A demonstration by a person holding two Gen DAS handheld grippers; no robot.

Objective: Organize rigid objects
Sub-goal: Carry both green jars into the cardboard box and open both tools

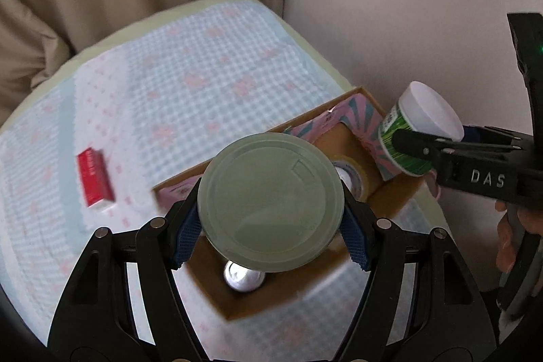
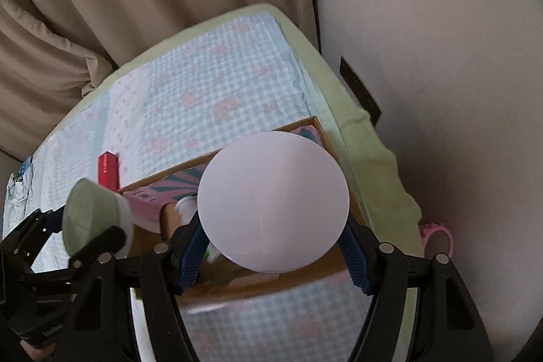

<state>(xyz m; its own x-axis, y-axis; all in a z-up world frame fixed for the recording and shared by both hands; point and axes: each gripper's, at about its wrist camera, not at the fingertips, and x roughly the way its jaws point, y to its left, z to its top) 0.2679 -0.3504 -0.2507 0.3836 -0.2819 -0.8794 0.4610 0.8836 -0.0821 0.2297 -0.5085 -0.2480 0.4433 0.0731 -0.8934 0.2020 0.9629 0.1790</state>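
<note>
My left gripper (image 1: 271, 226) is shut on a jar with a grey-green lid (image 1: 268, 199), which hangs over an open cardboard box (image 1: 390, 195). My right gripper (image 2: 275, 246) is shut on a jar with a white lid (image 2: 271, 199) and a green label (image 1: 404, 145), above the box's right end (image 2: 305, 280). In the right wrist view the left gripper (image 2: 88, 226) and its jar (image 2: 88, 212) appear at lower left. Inside the box lie a tape roll (image 1: 353, 175) and a metal can (image 1: 242, 277). A small red box (image 1: 93, 178) lies on the checkered cloth to the left.
The box has a pink and teal patterned lining (image 1: 353, 111) and sits near the bed's right edge by a white wall. Beige curtains (image 2: 101, 5) hang behind the bed. A pink ring-shaped thing (image 2: 437, 236) lies beside the bed. A hand (image 1: 509, 236) grips the right tool.
</note>
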